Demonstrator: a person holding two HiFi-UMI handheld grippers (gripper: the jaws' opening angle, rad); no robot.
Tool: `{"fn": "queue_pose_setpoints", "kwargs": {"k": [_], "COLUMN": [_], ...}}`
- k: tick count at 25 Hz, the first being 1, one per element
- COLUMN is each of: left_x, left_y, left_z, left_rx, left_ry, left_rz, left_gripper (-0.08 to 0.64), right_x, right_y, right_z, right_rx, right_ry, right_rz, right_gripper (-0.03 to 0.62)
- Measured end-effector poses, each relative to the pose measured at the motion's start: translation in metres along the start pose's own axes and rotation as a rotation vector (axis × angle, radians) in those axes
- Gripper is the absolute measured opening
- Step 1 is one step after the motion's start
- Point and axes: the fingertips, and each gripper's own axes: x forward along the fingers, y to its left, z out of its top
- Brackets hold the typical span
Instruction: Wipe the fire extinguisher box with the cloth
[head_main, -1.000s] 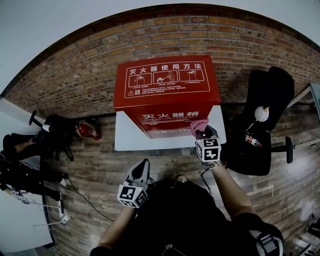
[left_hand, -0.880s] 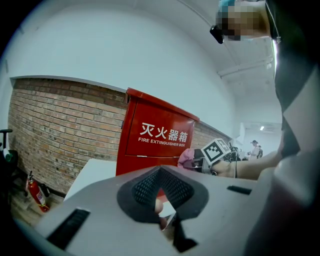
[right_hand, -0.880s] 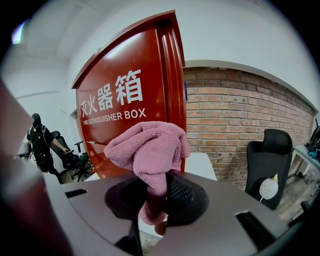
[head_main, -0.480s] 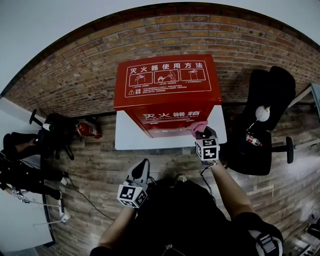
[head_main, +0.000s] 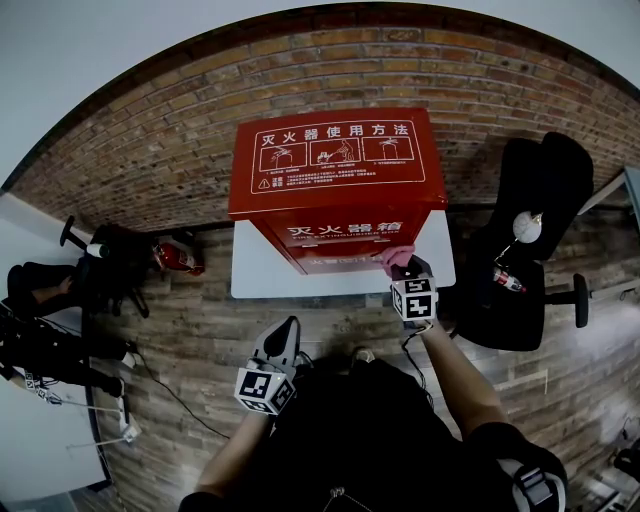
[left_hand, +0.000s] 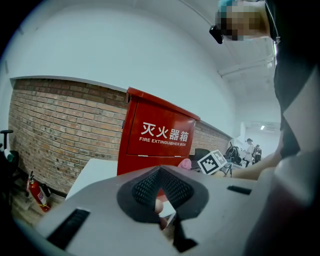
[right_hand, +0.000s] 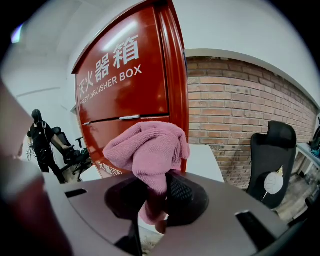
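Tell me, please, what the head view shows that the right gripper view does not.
Only the head view: the instruction panel on top of the fire extinguisher box, the left gripper held low, a small extinguisher on the floor. Only the right gripper view: the right gripper with its jaws shut on a fold of the pink cloth. Both: the box, cloth, white table, black chair.

Head view: we see the grey, black-padded left gripper (head_main: 288, 326) held low and close to the body on a bent left forearm (head_main: 232, 462), while the bare right forearm (head_main: 457, 378) reaches forward and carries the matching right gripper (head_main: 404, 264) well ahead of it. Left gripper view: we find the left gripper (left_hand: 160, 197) with its jaws drawn together and nothing between them. Right gripper view: the right gripper (right_hand: 154, 200) is clamped on a bunched pink terry cloth (right_hand: 147, 147), which bulges above its jaws.
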Motion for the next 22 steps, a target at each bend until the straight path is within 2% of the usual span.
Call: {"fn": "queue_pose_setpoints", "kwargs": {"k": [10,22], "left_x": [0.004,0.006], "left_y": [0.004,0.007], "left_z": [0.002,-0.001], "left_rx": [-0.002,-0.004], "left_ry": [0.002,-0.003], "left_rz": [0.008,0.021], "left_gripper": [0.023,0.023], "right_x": [0.017,0.039], "right_y": [0.003,-0.006], "right_z": [-0.023,-0.062], "right_rx": [-0.014,-0.009], "right_ry": [0.009,0.076], "right_rz": [0.023,0.022], "right_gripper": [0.089,0.089]}}
